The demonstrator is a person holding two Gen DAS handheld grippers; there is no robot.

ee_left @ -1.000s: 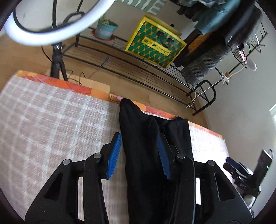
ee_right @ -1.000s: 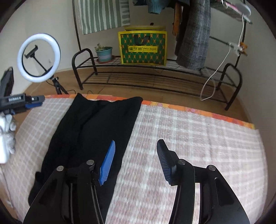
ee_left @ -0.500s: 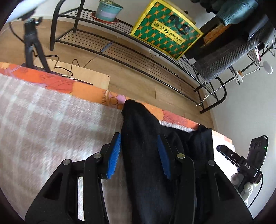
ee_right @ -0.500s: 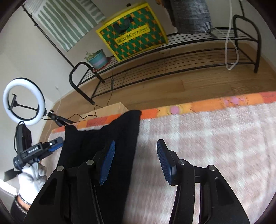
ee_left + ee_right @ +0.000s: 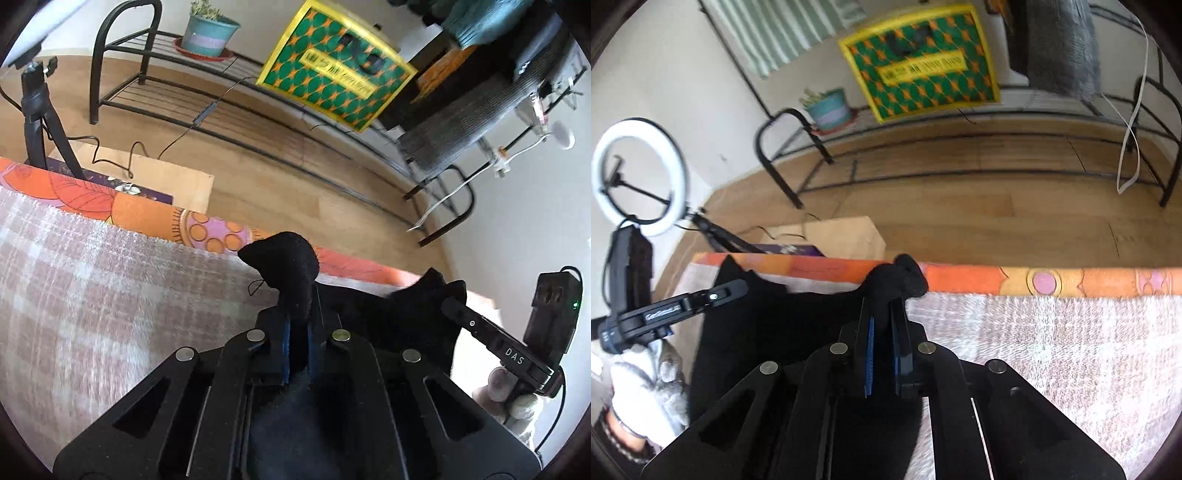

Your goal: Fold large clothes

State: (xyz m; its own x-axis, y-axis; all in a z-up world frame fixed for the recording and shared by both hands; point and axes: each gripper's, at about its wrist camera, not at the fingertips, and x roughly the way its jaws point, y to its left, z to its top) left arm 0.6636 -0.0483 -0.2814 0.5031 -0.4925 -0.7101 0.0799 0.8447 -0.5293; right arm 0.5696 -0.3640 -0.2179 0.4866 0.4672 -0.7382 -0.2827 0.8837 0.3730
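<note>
A black garment (image 5: pixel 388 314) lies on a pink-and-white checked blanket (image 5: pixel 92 295) near its far edge. My left gripper (image 5: pixel 297 332) is shut on one far corner of the garment (image 5: pixel 284 258), which bunches up above the blue pads. My right gripper (image 5: pixel 881 332) is shut on the other far corner (image 5: pixel 897 280). The cloth (image 5: pixel 775 332) spreads between the two grippers. Each gripper shows in the other's view: the right one (image 5: pixel 498 347) and the left one (image 5: pixel 676 306), both held by gloved hands.
The bed's orange patterned border (image 5: pixel 1052 282) runs along the far edge. Beyond it are wooden floor, a cardboard box (image 5: pixel 842 232), a black metal rack (image 5: pixel 960 170) with a green-and-yellow box (image 5: pixel 919 62) and a plant pot (image 5: pixel 829 110), and a ring light (image 5: pixel 639 177).
Both grippers moved forward to the garment's far corners and closed on them. They were open half a second ago.
</note>
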